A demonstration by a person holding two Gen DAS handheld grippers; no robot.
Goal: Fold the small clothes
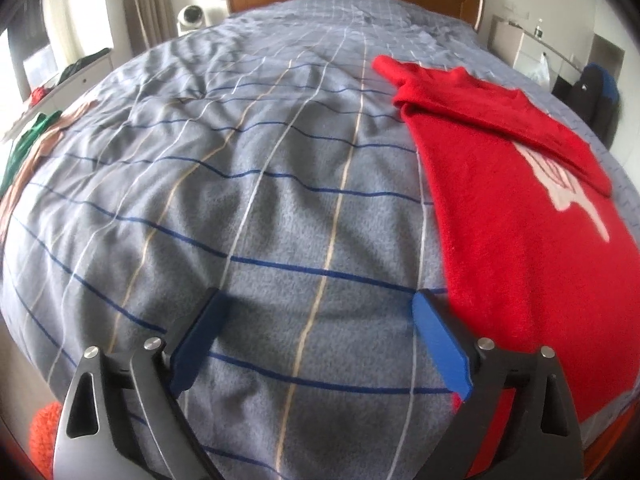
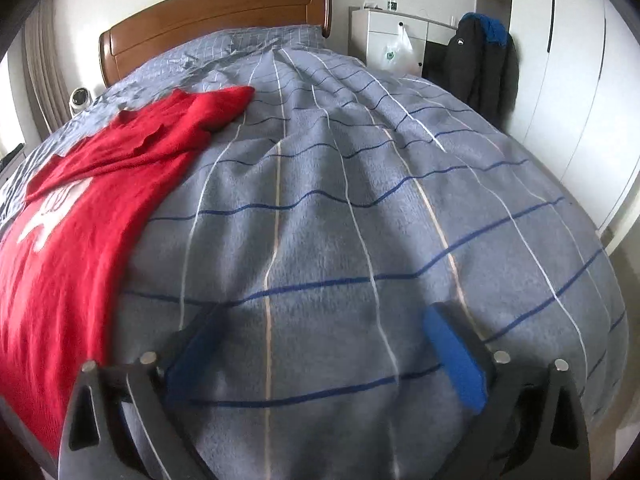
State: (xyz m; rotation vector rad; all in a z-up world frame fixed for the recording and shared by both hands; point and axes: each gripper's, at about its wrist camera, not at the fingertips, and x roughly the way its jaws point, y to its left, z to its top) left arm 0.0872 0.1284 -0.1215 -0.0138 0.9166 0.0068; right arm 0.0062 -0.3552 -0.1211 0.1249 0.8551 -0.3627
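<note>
A red sweater (image 1: 512, 208) with a white figure on its front lies flat on the bed, one sleeve folded across its chest. In the left wrist view it fills the right side. My left gripper (image 1: 320, 304) stands open just left of its near edge, blue pads over bare cover, nothing between them. The same red sweater (image 2: 80, 208) lies at the left of the right wrist view. To its right my right gripper (image 2: 324, 312) is open above the cover, holding nothing.
The bed wears a grey-blue checked cover (image 1: 248, 184) below a wooden headboard (image 2: 216, 12). Green and pink clothes (image 1: 28, 148) lie at the bed's left edge. An orange knitted thing (image 1: 44, 428) shows near my left gripper. A dark jacket (image 2: 484, 64) hangs by white cabinets.
</note>
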